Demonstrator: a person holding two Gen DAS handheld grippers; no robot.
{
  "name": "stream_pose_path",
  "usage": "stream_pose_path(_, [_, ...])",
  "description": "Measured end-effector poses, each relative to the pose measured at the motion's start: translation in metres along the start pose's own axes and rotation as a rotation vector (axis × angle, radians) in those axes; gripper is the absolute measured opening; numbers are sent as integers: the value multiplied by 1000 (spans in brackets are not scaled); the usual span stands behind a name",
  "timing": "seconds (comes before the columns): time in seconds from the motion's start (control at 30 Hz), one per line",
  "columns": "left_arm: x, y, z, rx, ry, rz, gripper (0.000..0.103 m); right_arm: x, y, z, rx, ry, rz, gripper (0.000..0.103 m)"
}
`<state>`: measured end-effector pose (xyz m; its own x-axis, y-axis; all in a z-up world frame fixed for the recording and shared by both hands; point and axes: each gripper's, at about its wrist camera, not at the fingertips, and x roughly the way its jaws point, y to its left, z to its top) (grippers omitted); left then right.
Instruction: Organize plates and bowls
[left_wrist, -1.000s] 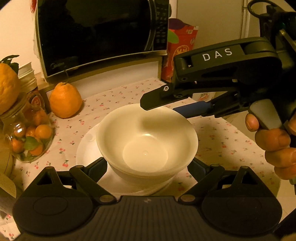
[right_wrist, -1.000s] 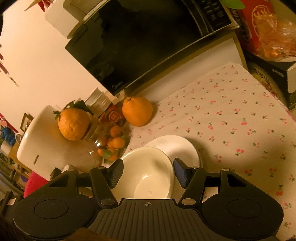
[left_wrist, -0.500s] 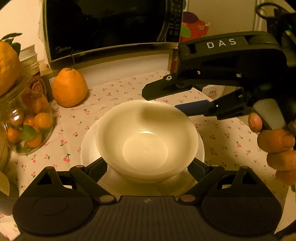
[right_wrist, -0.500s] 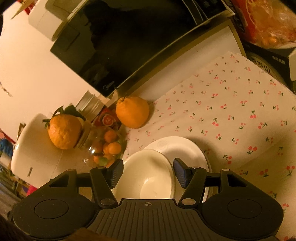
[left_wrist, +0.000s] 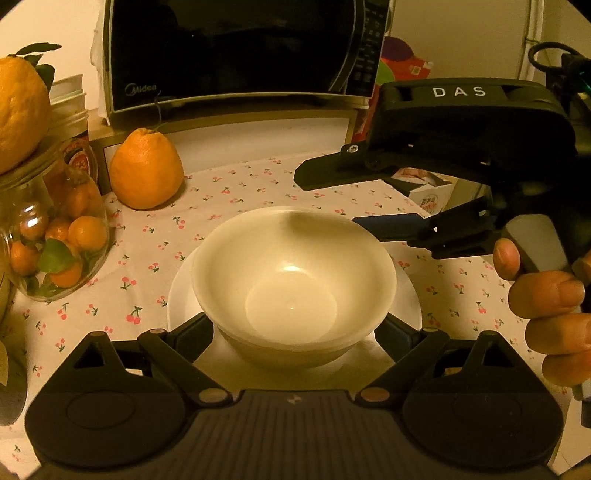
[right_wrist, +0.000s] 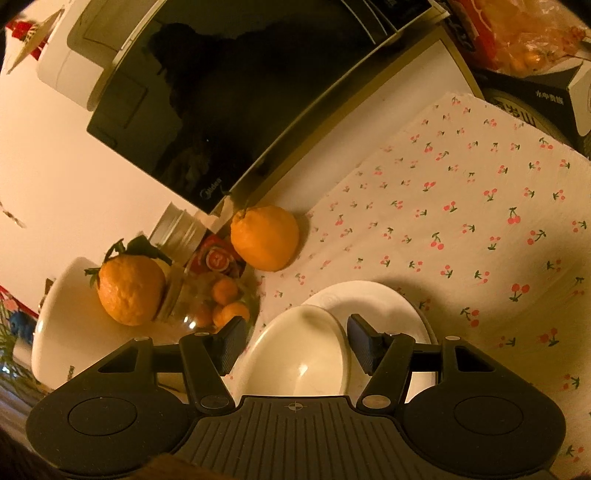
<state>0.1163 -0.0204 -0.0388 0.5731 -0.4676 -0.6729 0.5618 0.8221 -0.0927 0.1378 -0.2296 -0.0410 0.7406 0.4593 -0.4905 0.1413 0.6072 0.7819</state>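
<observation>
The black glass-fronted microwave oven (left_wrist: 240, 55) stands at the back of the worktop (left_wrist: 258, 181), which is covered in a pale cherry-print cloth; every place below is told from that oven. In front of it, toward the camera, lies a round white flat plate (left_wrist: 181, 291), and on the plate sits a white glazed ceramic bowl (left_wrist: 291, 273), upright and empty. Left of the oven's front corner rests a large orange citrus fruit (left_wrist: 146, 171), and further left a clear glass jar of small oranges (left_wrist: 51, 243). The left tongs (left_wrist: 295, 332) straddle the bowl low on its near wall, their pads close against either side, though whether they press I cannot tell. The right tongs (right_wrist: 293, 343), held in a person's hand (left_wrist: 546, 306), hang open about the bowl's far rim, having just widened a little, with the rim between the pads and a gap showing at each. The bowl looks stiff, smooth and breakable, fairly light, likely slippery under the pads; the thin rim or the wall just under it seems the surest hold.
</observation>
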Motion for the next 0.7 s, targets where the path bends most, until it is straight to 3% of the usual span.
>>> stream_pose_path(0.07, [0,-3,1,8,-6,14,99,0,-1,1,13,7,0,71])
stream_pose_path(0.17, [-1,-5,2,20,-10,18,100,0,-3,1,19,16,-4,76])
stream_pose_path(0.43, [-12,-4,0,23,9,36,101,-16,0,6,-21,17,-43,82])
stream_pose_path(0.7, [-37,4,1,-75,-3,12,102,-48,-3,10,-82,11,-76,83])
